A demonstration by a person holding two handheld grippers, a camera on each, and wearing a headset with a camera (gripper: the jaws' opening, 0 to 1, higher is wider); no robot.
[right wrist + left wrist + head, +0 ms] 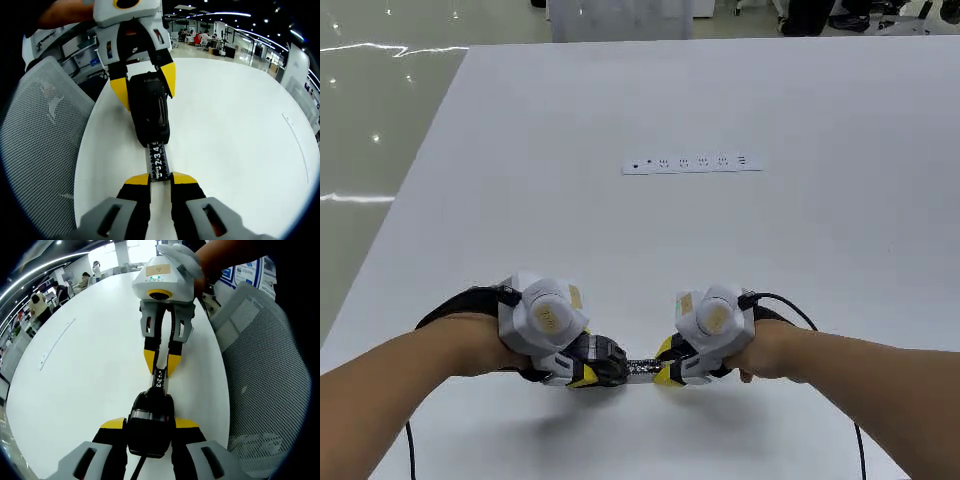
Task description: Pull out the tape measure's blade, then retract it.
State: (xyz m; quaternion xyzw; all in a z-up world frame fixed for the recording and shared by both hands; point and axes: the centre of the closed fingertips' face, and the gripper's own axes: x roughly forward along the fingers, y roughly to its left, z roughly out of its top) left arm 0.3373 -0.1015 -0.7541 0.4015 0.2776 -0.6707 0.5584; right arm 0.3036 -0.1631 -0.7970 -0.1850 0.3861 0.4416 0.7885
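Mostly, the head view hid the grip itself: the pale housings of the left gripper (582,376) and the right gripper (667,373) covered their jaws, and little but the yellow tips showed. Between the two lay the black tape measure (604,361). A short run of blade (642,368) bridged the gap to the right gripper, too small there to read.

In the left gripper view, the left gripper's jaws were drawn in against the tape measure from both sides and gripped it. Its flanks were covered by the jaws and its rear end was cut off at the bottom of the picture. In the right gripper view, the right gripper's jaws stood almost together, pinching the blade. The blade's tip was hidden between them, while the numbers 2, 3 and 4 could be read just ahead of them. The tape measure seemed to rest on the white table (620,110), though the contact could not be made out.

A white power strip (692,162) lay flat well beyond both grippers. A black cable (790,302) trailed behind the right gripper. A grey mesh chair (260,355) stood off the table's edge, near both grippers. People (36,302) sat far beyond the table.
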